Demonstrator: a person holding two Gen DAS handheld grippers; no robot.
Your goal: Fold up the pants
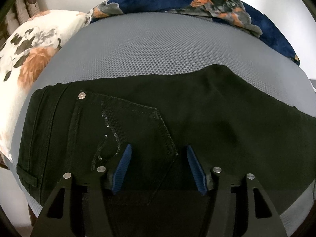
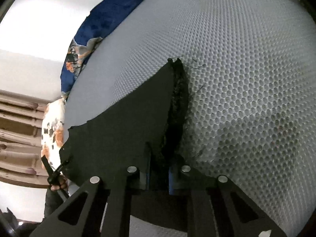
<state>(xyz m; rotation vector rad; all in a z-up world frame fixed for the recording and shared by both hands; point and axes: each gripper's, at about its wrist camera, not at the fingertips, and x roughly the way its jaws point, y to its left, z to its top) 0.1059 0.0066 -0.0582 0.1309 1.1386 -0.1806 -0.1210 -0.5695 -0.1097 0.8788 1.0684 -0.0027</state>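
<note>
Black pants (image 1: 158, 122) lie flat across a grey mesh mattress (image 1: 148, 49), waistband at the left and a sequinned back pocket (image 1: 126, 130) facing up. My left gripper (image 1: 159, 147) hovers over that pocket, open, its blue pads (image 1: 123, 164) spread with nothing pinched between them. In the right wrist view the frayed leg end of the pants (image 2: 122, 122) rises from the mattress (image 2: 246, 79) into my right gripper (image 2: 160, 167). Its jaws stand close together, shut on the dark fabric.
A white floral pillow (image 1: 29, 49) lies at the mattress's left end and a dark blue patterned blanket (image 1: 197, 2) along the far edge. A hand (image 2: 58, 185) shows at the lower left of the right wrist view, with brown wooden slats (image 2: 17, 130) behind it.
</note>
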